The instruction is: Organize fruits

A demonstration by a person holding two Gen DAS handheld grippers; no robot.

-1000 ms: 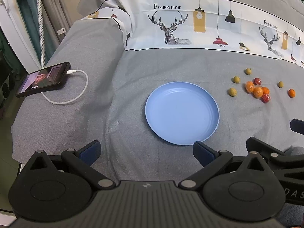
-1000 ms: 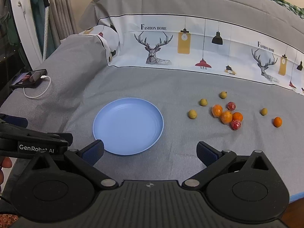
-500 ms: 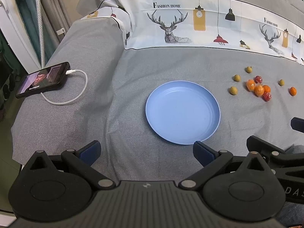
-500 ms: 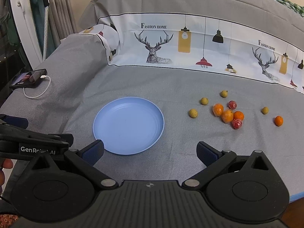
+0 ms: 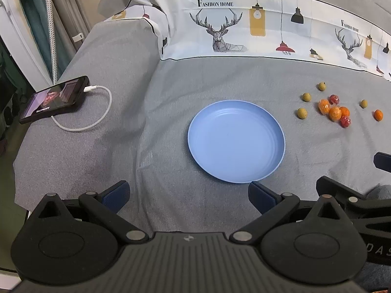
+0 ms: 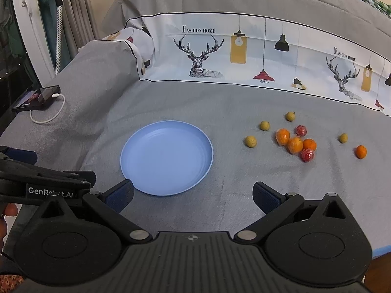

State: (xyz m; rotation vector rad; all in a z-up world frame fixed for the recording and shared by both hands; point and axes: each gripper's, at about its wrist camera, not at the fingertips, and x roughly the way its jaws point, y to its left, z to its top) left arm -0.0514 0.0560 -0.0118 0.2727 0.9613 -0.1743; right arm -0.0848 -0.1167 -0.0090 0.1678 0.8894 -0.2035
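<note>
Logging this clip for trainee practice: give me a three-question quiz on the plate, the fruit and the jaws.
1. True or false: the blue plate already holds fruit.
2. How many yellow-green fruits lie on the grey bedspread? A) two B) four C) six
3. Fill in: the jaws of the left gripper and the right gripper stand ____.

Key:
1. False; it holds none.
2. B.
3. Open, holding nothing.

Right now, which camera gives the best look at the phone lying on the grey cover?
The left wrist view: the phone sits large there, its lit screen and plugged-in white cable clear. In the right wrist view the same phone is small, at the far left edge, its screen hard to make out.
</note>
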